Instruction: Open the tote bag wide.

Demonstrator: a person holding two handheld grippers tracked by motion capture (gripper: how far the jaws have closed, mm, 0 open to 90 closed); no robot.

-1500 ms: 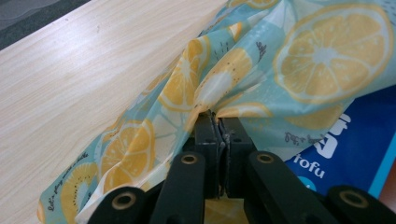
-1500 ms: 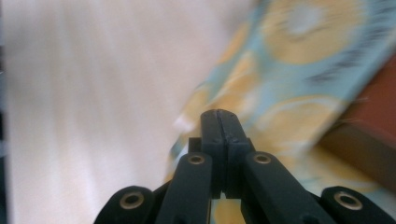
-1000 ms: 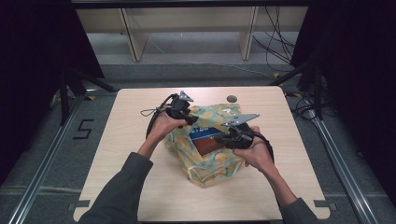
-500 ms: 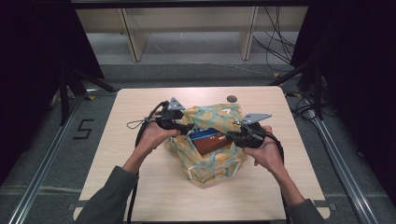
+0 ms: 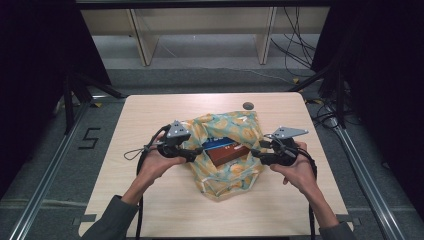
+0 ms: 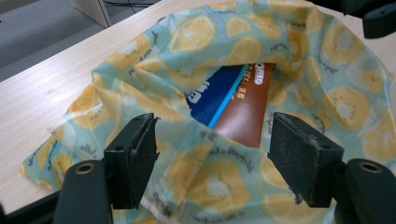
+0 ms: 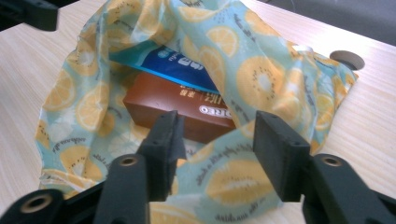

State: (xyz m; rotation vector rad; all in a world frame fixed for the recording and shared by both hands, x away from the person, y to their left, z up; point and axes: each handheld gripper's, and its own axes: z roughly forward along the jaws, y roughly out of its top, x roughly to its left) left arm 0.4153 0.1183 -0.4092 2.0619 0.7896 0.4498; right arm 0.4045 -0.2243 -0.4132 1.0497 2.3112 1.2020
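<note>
Pale wooden table on a grey floor, dark curtains either side, wooden shelving behind. Mid-table sits a fruit-print cloth bag, mouth spread, holding a brown box and a blue packet. Left gripper and right gripper flank it, jaws apart, gripping nothing. Close up, the right gripper view reads "OREO" on the box; the high view shows a round hole in the tabletop.
</note>
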